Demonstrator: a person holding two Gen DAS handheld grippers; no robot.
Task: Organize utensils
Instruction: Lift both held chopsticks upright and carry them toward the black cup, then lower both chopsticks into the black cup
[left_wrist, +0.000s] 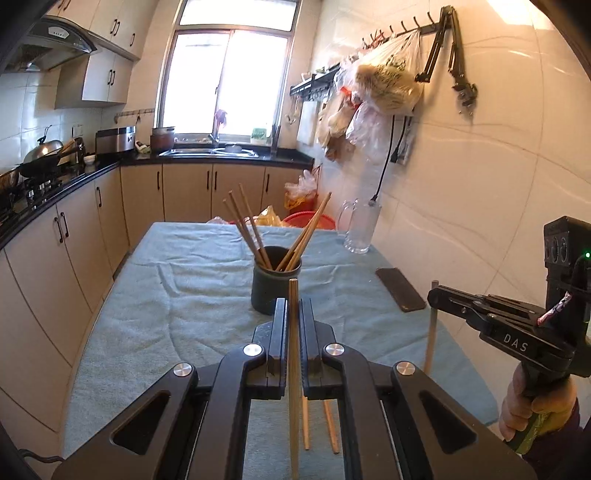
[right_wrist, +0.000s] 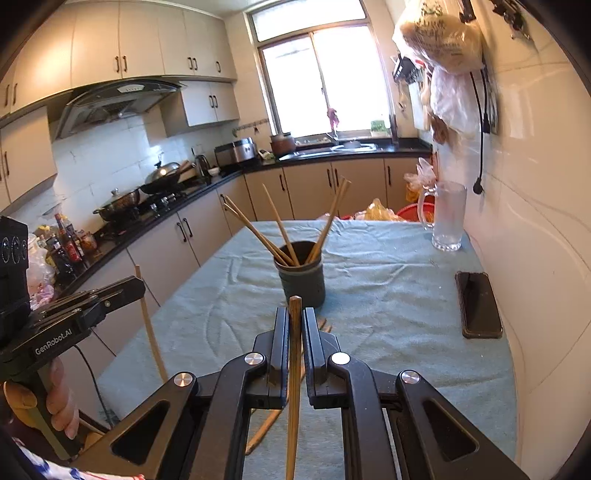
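Left wrist cam: left claw (left_wrist: 292, 314) clamped on one chopstick (left_wrist: 293, 369), upright, just near of the dark holder (left_wrist: 275, 284) mid desk (left_wrist: 166, 295). Holder has abt 6 sticks already; two loose chopsticks (left_wrist: 319, 424) lie below.

Right cam: right claw (right_wrist: 295, 325) clamped on its own stick (right_wrist: 294, 369). Next imo: tip both into the holder.

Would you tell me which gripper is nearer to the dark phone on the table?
Right. The phone lies ahead and right of the right gripper; the left gripper is farther off to the left.
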